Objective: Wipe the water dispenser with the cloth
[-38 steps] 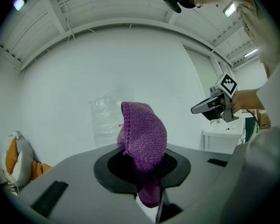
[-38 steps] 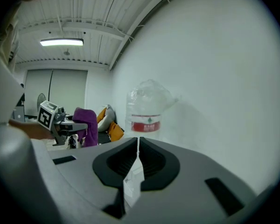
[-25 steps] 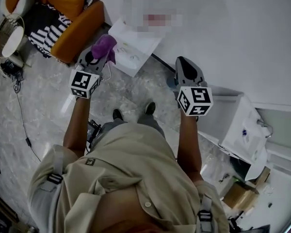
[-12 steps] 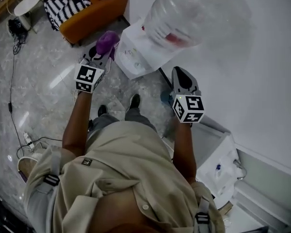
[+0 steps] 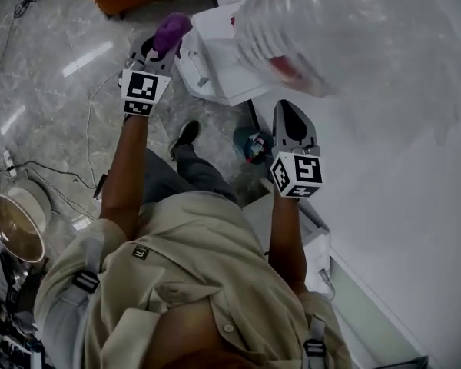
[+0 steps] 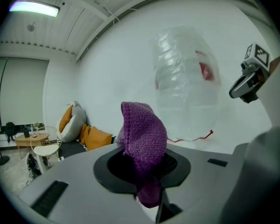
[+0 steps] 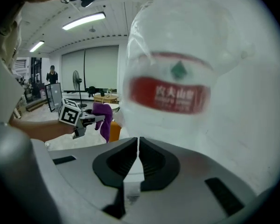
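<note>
Purple cloth [image 6: 142, 134] is pinched in the left claw [image 6: 143, 164], its free end standing up above the jaws, just beside the white water dispenser [image 5: 223, 64]. On the dispenser stands a large clear bottle [image 7: 186, 78] with a red label. The right claw [image 7: 137, 148] is closed on nothing, near the bottle.
</note>
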{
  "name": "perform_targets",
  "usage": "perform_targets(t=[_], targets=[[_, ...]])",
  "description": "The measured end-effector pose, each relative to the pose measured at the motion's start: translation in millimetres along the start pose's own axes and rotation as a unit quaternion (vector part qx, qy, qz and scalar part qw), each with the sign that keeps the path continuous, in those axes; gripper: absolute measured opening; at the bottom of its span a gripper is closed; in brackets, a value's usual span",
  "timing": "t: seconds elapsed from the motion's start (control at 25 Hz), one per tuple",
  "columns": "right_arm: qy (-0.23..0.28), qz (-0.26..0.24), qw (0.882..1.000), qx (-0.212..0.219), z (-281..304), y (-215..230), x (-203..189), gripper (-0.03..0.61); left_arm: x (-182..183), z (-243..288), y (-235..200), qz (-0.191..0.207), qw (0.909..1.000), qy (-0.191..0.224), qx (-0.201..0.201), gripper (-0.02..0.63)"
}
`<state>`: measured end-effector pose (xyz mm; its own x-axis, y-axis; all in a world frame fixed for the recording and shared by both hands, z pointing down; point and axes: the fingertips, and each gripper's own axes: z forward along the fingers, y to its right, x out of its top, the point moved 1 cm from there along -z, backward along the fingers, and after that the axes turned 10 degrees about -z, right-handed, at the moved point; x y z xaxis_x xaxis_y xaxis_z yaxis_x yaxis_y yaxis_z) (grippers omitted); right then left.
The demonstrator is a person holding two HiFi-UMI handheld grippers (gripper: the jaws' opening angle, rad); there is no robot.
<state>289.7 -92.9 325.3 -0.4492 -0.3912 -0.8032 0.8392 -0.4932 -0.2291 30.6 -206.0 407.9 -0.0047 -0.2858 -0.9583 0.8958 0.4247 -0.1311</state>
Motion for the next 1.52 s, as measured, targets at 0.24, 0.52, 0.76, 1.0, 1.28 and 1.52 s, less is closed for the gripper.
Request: perform_targets(t=[0.24,0.52,0.76,1.0,1.28,1.52], targets=[[-0.031,-0.015,0.999,0.041,25.2,-9.3,-69.6,0.028,-65.6,38.4,8.7,0.039,0.9979,-0.031,0.042,0.087],[-0.075,-0.007,0.993,0.091,41.8,-40.4,-137.0,0.028,-123.7,58.3,48.0,0.018,0.9986,-0.049,-0.006,0.087],[-0.088,-0.004,0.991,0.102,55.0,-54.6,-156.8,0.028,-134.1,39.8,106.8,0.035,0.9963,-0.033,-0.071,0.074],[-0.102,-0.008,0.989,0.107,60.3,-64.9,-164.0,0.028,-154.6,-4.8,188.2,0.054,0.9805,-0.047,-0.183,0.075],[-0.111,-0.012,0.988,0.106,63.0,-71.3,-164.6,0.028,-151.8,3.8,170.0,0.061,0.9814,-0.045,-0.176,0.075],[-0.125,-0.007,0.986,0.110,60.5,-78.1,-174.6,0.028,-125.1,46.2,92.3,0.069,0.9902,-0.028,-0.118,0.097]])
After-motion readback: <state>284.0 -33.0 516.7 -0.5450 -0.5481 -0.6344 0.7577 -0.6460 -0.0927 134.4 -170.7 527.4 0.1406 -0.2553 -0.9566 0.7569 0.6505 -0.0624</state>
